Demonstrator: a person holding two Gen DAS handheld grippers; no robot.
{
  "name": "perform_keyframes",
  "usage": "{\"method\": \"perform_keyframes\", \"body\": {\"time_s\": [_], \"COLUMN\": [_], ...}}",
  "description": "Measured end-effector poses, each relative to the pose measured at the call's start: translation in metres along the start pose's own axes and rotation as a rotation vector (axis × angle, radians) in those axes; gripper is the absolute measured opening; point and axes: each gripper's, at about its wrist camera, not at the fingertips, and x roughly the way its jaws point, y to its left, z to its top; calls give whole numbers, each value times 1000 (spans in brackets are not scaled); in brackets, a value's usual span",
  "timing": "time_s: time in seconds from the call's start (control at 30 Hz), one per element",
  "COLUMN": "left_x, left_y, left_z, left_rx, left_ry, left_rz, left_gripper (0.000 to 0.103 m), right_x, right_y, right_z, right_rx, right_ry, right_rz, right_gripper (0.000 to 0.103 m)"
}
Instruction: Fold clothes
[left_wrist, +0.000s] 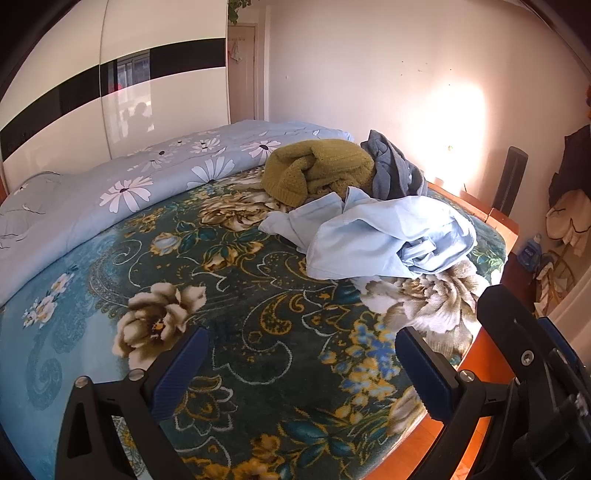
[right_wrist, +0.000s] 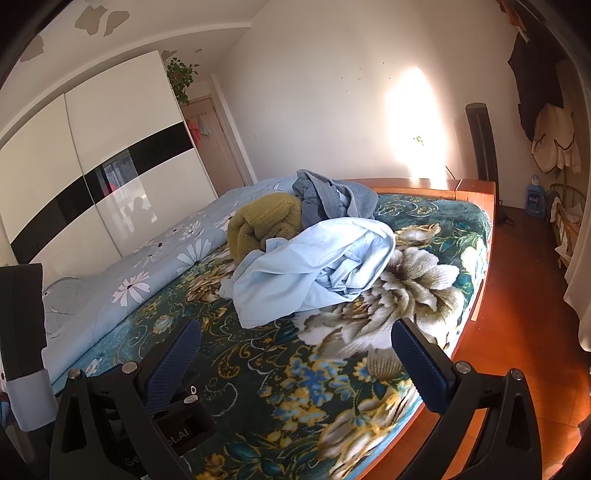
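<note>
Your left gripper (left_wrist: 301, 350) has its fingers spread wide with nothing between them, only the flowered blanket (left_wrist: 236, 295) of the bed showing in the gap. Your right gripper (right_wrist: 295, 345) is the same: fingers far apart, empty, hanging over the near edge of the blanket.

Ahead of both pairs of fingers, well apart from the tips, lies the clothes pile. Nearest to you is the light blue shirt (left_wrist: 388, 240). In the left wrist view it sits beyond the right finger and slightly inward of it; in the right wrist view it lies ahead of the gap, a little toward the left finger. It is crumpled, not flat, with deep folds and a bunched knot of cloth at its right end. Its long axis runs roughly across your view, left to right, with a thin flap trailing off toward the left.

Just behind it and touching it is the mustard knit sweater (left_wrist: 317, 170), heaped in a rounded lump. To the right of the sweater, leaning on it, is the grey garment (left_wrist: 393, 166), rumpled and standing up in a peak.

Farther left, beyond the left fingers, a pale blue daisy-print quilt (left_wrist: 122, 181) runs along the bed.
</note>
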Motion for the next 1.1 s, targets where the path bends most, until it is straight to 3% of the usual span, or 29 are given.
{"method": "perform_keyframes", "body": {"time_s": [0.63, 0.87, 1.1], "left_x": [0, -3, -3], "left_y": [-1, -3, -3], "left_z": [-4, -5, -5], "left_rx": [4, 23, 16], "left_ry": [-3, -18, -14], "left_rz": [3, 11, 15], "left_gripper": [103, 103, 103], "right_x": [5, 7, 4], "right_y": [-4, -7, -8], "right_z": [-6, -8, -8], "right_rx": [37, 90, 74], "right_ry": [14, 33, 19], "right_rz": [29, 116, 104], "right_gripper": [103, 103, 103]}}
